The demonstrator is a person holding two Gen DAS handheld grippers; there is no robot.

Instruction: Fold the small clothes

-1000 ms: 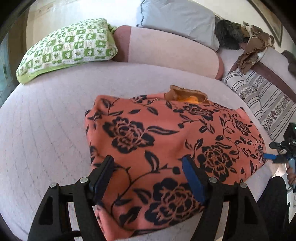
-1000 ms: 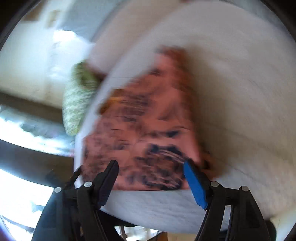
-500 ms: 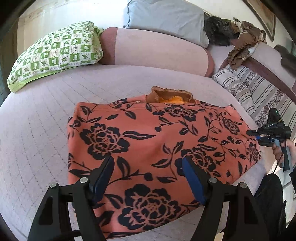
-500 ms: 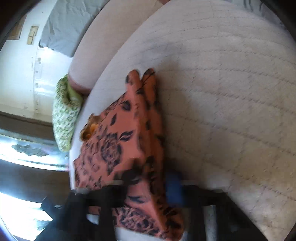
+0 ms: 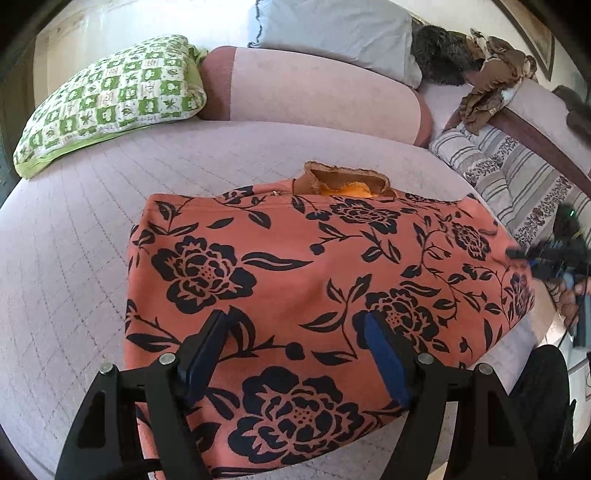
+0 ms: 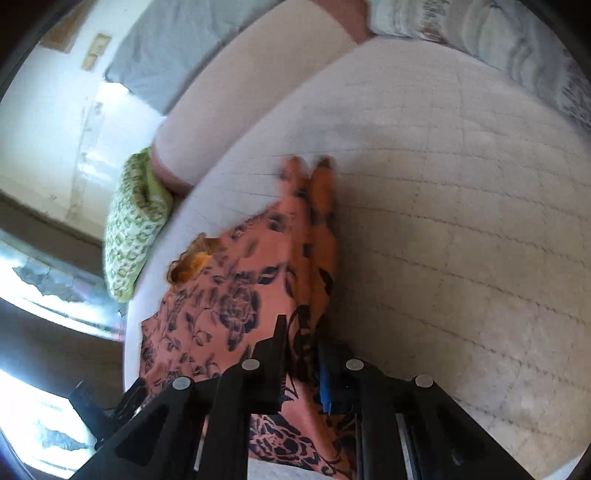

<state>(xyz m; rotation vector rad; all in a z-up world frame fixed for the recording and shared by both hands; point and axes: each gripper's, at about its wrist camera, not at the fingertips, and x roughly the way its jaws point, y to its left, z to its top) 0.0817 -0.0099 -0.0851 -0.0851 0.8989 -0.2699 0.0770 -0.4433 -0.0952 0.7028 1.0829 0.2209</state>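
An orange garment with black flower print point(image 5: 295, 266) lies spread on the pale quilted bed point(image 5: 74, 240), with a brown and orange piece point(image 5: 343, 181) poking out at its far edge. My left gripper point(image 5: 295, 332) is open and empty, hovering over the garment's near part. My right gripper point(image 6: 301, 347) is shut on the garment's edge point(image 6: 306, 258); it also shows blurred in the left wrist view point(image 5: 546, 254) at the garment's right corner.
A green checked pillow point(image 5: 107, 99), a pink bolster point(image 5: 314, 92) and a grey pillow point(image 5: 332, 29) line the far side of the bed. A striped cushion point(image 5: 517, 177) and brown clothes point(image 5: 487, 81) lie at the right.
My right gripper went from open above the garment to shut on its right edge. The garment now lies flatter and more spread. My left gripper stayed open.
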